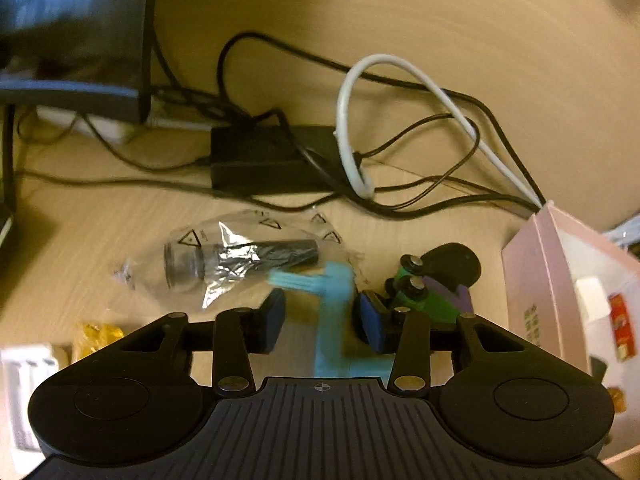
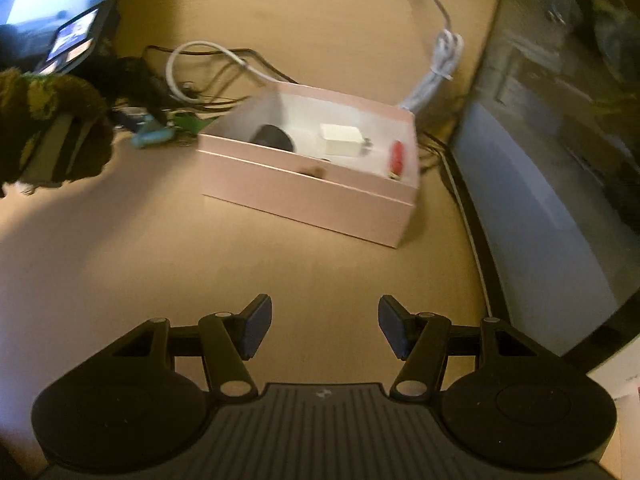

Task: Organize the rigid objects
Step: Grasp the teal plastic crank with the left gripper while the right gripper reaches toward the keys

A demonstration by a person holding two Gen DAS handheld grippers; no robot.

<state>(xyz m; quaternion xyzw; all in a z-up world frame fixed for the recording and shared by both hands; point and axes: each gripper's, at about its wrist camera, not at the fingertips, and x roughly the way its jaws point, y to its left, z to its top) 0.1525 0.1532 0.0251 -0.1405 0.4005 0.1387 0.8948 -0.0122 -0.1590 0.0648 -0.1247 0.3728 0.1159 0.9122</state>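
Observation:
My left gripper (image 1: 320,316) is open over a light blue plastic part (image 1: 332,312) that lies between its blue pads, blurred by motion. Just right of it sits a green and purple part with a black disc (image 1: 432,284). A black cylinder in a clear plastic bag (image 1: 240,260) lies ahead to the left. The pink box (image 2: 312,192) stands on the desk ahead of my right gripper (image 2: 324,328), which is open and empty. The box holds a black round item (image 2: 274,138), a white block (image 2: 340,138) and a red item (image 2: 397,158). The box edge also shows in the left wrist view (image 1: 560,280).
A black power brick (image 1: 272,160) with tangled black cables and a white cable (image 1: 352,120) lies behind the parts. A monitor (image 2: 560,120) stands at the right. A yellow wrapper (image 1: 96,336) and a white item (image 1: 28,392) lie at the left. A coiled white cable (image 2: 436,76) lies behind the box.

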